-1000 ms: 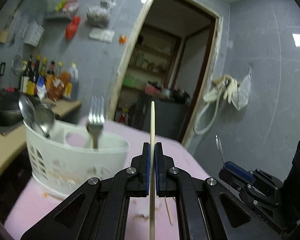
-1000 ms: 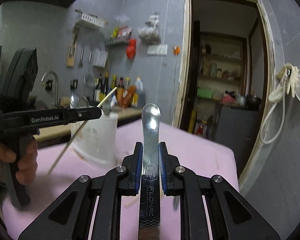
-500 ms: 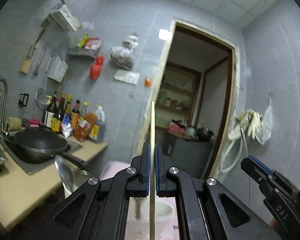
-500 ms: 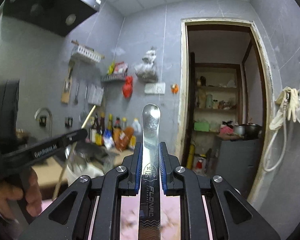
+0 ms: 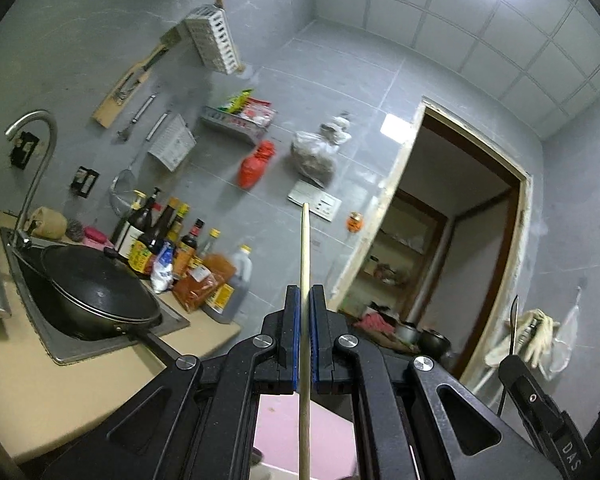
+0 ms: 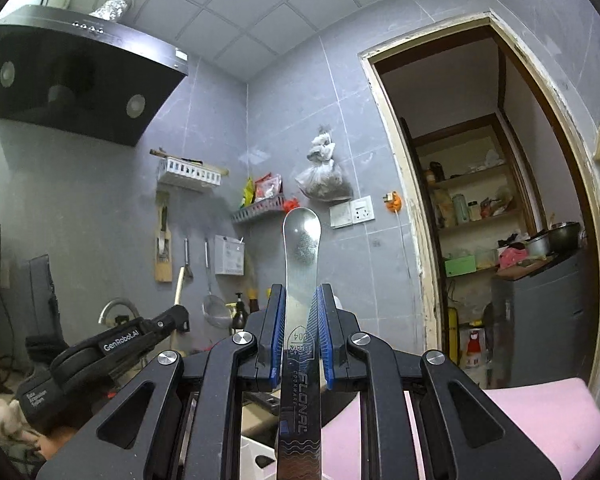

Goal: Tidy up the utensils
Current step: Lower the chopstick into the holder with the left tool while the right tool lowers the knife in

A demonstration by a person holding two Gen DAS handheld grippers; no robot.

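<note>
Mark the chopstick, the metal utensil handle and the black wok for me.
chopstick [image 5: 305, 264], left wrist view, bare shaft above the pads.
metal utensil handle [image 6: 301, 248], right wrist view, rounded end above the pads.
black wok [image 5: 96, 280], left wrist view, inner surface.

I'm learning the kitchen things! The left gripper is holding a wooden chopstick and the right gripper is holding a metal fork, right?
Not quite. The right gripper is shut on a flat metal utensil handle with a rounded end and no prongs, as the right wrist view shows. The left gripper does hold the wooden chopstick.
</note>
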